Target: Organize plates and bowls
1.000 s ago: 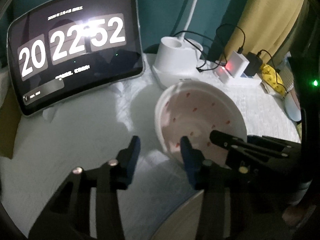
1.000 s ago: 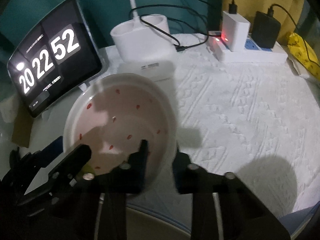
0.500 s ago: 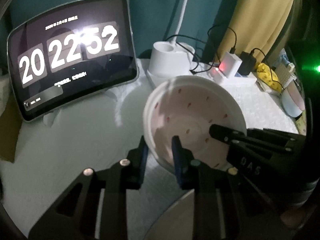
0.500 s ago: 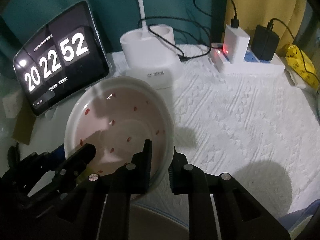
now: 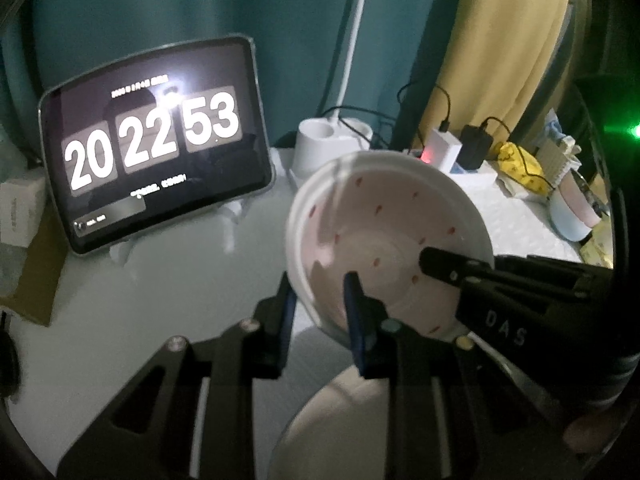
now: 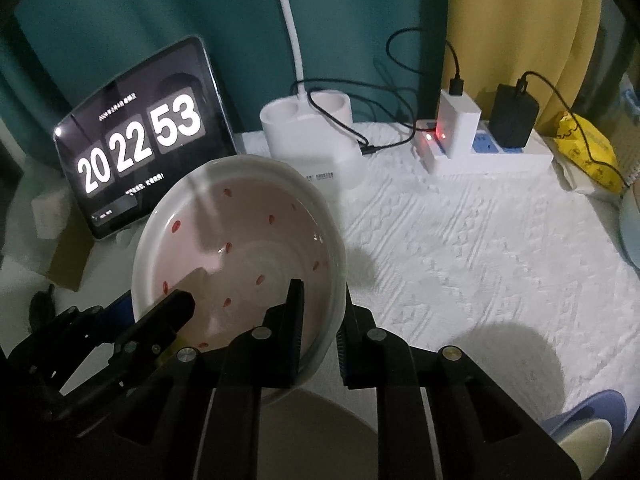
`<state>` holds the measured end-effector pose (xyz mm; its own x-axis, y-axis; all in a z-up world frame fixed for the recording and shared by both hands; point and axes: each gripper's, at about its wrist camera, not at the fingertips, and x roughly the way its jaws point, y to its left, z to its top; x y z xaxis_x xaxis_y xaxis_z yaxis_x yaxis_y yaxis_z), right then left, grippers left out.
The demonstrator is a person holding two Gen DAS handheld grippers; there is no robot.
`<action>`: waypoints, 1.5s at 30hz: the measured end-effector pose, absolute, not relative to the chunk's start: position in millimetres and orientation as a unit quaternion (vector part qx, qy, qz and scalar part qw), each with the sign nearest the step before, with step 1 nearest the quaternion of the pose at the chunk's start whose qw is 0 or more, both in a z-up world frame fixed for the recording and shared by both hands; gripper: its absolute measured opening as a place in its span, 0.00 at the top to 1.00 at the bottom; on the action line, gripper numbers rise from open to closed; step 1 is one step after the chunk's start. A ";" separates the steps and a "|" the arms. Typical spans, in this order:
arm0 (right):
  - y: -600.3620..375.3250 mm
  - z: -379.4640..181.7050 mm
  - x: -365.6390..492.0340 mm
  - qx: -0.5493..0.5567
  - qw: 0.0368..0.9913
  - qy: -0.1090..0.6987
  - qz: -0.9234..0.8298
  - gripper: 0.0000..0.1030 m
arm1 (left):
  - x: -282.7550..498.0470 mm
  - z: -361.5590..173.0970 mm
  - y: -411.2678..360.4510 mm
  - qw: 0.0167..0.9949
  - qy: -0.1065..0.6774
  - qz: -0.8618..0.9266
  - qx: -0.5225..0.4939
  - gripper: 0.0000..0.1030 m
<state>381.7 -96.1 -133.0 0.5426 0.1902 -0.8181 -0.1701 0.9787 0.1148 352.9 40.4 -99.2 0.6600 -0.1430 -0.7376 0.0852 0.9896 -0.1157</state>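
Table cloth (image 6: pixel 460 248): white, textured; covers the surface from centre out to 3 o'clock in the right wrist view.
Tablet (image 5: pixel 156 144): propped at 10 o'clock, flip-clock face reads "20 22 53"; a second ago it read "20 22 52". Small lines of text above and below the digits too fine to read.
Bowl (image 6: pixel 240 252): white, pink inside with small red marks; held clear of the cloth, tilted, between both grippers. Earlier it sat lower, nearer the cloth; now it covers more of the lamp base behind it.
Lamp base (image 6: pixel 308 128): white, at 12 o'clock, a printed label on its foot, unreadable.
Power strip (image 6: pixel 488 152): at 2 o'clock, red light on, white and black adapters plugged in.
Left gripper (image 5: pixel 320 308): narrow, pinching the bowl's rim at 6 o'clock; a second ago its jaws stood wider, with the rim not yet between them.
Right gripper (image 6: pixel 320 316): narrow, clamped on the bowl's rim; body reads "DAS" in the left wrist view.
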 end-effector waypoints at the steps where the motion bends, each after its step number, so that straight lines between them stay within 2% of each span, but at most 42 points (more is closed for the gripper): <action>1: -95.7 -130.9 379.1 0.011 0.879 0.465 0.103 0.84 | 350.8 -97.1 39.5 0.911 0.405 -0.063 -0.035 0.76; 45: -166.6 -62.3 274.4 0.024 0.918 0.383 0.104 0.84 | 254.8 -40.5 -34.9 0.930 0.354 -0.094 -0.009 0.76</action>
<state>274.4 -166.6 -62.3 0.6852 0.2081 -0.6980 -0.1721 0.9774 0.1225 254.8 -34.9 -40.5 0.7313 -0.1820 -0.6573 0.1695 0.9820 -0.0834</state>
